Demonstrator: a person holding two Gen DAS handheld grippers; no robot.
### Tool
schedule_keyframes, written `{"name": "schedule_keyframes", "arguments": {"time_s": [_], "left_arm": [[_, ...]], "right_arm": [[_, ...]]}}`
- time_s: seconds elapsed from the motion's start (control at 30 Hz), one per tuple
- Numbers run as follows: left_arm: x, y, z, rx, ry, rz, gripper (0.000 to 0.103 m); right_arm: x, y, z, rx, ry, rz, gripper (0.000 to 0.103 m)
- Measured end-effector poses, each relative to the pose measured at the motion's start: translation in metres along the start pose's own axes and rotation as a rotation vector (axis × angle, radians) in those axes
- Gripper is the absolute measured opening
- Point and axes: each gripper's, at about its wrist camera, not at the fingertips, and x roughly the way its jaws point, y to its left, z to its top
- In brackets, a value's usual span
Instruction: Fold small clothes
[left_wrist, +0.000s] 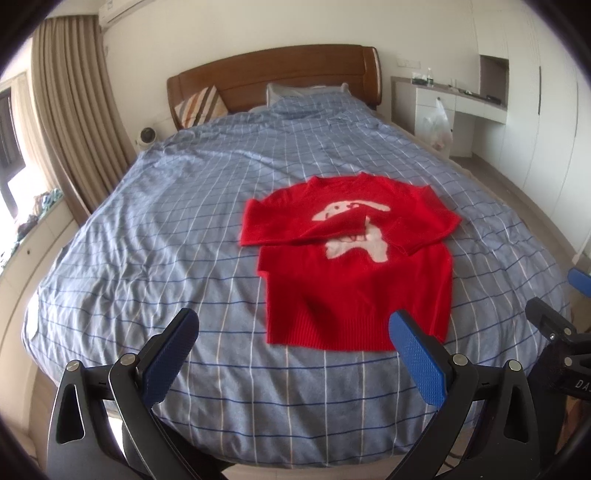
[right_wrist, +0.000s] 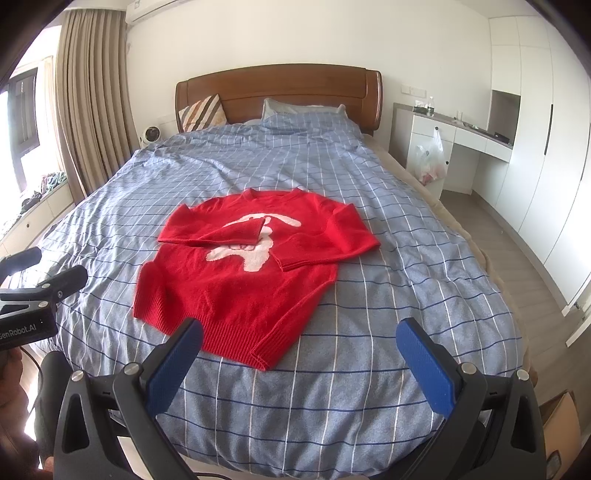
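On bed (left_wrist: 147, 221): red sweater (left_wrist: 354, 288) flat, both sleeves crossed over chest, ready for hem fold.
Left gripper (left_wrist: 291, 332): released, empty, short of hem.
Right gripper (right_wrist: 299, 343): released, empty, likewise.

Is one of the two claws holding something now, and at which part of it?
Nothing is held. The left claw and the right claw are both open above the near end of the bed. The red sweater lies flat, sleeves folded in, touched by neither.

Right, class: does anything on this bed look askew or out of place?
Little stands out. The red sweater lies at a slant to the checked duvet, sleeves folded unevenly across the chest. Both grippers, left and right, are open and apart from it.
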Motion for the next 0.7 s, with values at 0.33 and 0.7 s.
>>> {"name": "schedule_keyframes", "arguments": {"time_s": [0.33,0.7], "left_arm": [[0.004,0.027,-0.001,-0.064,0.022,0.058,0.103],[0.013,0.023,-0.011,-0.027,0.050,0.091,0.103]], "right_arm": [[-0.005,-0.021,0.004,0.064,-0.021,-0.053,0.103],[0.015,-0.006,-0.003,0.035,0.062,0.009,0.103]]}}
